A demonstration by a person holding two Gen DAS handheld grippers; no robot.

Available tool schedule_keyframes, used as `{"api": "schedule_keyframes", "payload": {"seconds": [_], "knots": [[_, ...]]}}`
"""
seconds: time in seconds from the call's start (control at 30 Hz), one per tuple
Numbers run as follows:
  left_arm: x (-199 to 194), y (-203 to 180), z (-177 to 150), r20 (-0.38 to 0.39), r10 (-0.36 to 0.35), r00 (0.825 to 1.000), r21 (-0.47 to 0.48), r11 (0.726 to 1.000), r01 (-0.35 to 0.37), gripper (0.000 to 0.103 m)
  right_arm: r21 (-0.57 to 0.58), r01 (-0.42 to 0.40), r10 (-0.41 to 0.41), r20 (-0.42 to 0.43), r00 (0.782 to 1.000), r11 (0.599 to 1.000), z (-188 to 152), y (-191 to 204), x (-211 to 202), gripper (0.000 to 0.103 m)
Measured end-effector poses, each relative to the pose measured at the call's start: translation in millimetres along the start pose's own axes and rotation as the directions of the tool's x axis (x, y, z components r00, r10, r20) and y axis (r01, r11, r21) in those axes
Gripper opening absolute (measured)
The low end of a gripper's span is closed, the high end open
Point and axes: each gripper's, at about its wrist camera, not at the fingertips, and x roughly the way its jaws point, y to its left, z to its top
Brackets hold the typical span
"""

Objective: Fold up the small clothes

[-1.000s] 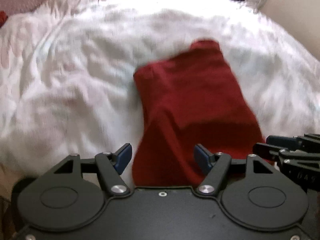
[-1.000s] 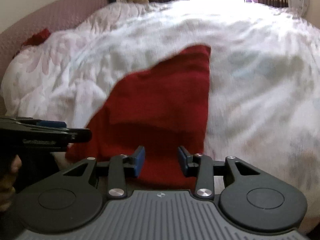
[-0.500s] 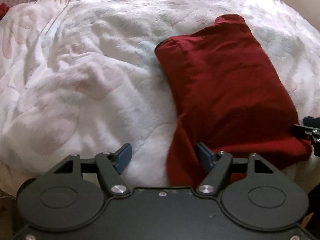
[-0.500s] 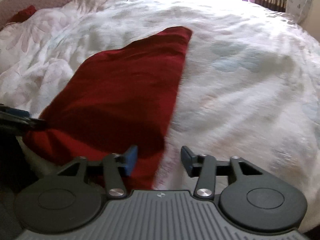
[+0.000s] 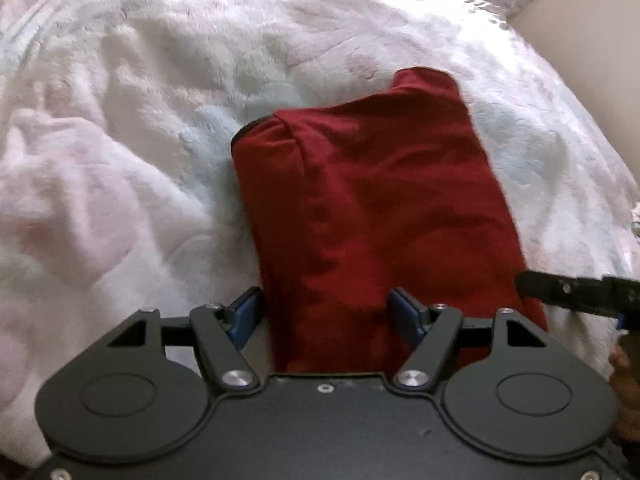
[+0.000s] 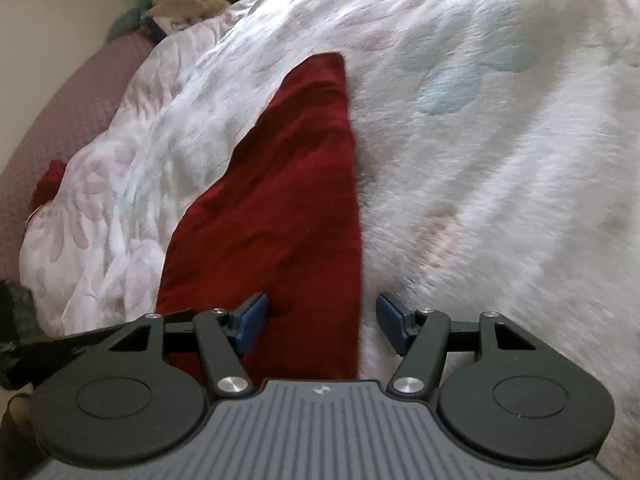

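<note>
Here, the left wrist view shows the left hand-held gripper [image 5: 326,314] spread wide, gripping nothing, its blue pads either side of the near end of a dark red garment [image 5: 384,208]. The garment lies folded lengthwise on a white floral bedspread [image 5: 120,160]. The right hand-held gripper's black finger enters at the right edge.

In the right wrist view, the right hand-held gripper [image 6: 320,320] also gapes wide and empty, straddling the garment's [image 6: 280,216] near right edge. A mauve headboard [image 6: 68,120] curves at left.
</note>
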Motion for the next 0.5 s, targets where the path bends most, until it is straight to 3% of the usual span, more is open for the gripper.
{"api": "schedule_keyframes", "payload": {"seconds": [0.13,0.27,0.4,0.5], "knots": [[24.5,14.1,12.5,-0.005,-0.041,0.999,-0.081,0.996,0.040,0.077,-0.024,-0.020,0.019,-0.026,0.999,1.000,5.4,2.3,18.6,0.083],[35.0,14.6,18.6,0.018,-0.044,0.999,-0.096,0.994,0.045,0.082,-0.017,-0.034,0.034,-0.036,0.999,0.999,11.3,3.7,33.0,0.088],[38.8,9.2,19.5,0.039,-0.015,0.999,-0.088,0.996,0.018,0.083,-0.048,0.001,-0.003,-0.041,0.999,0.999,14.7,9.8,38.4,0.057],[31.3,-6.5,16.6,0.082,0.013,0.997,0.013,1.000,-0.014,0.073,-0.050,-0.014,0.014,-0.018,1.000,0.999,14.7,12.3,25.3,0.042]]}}
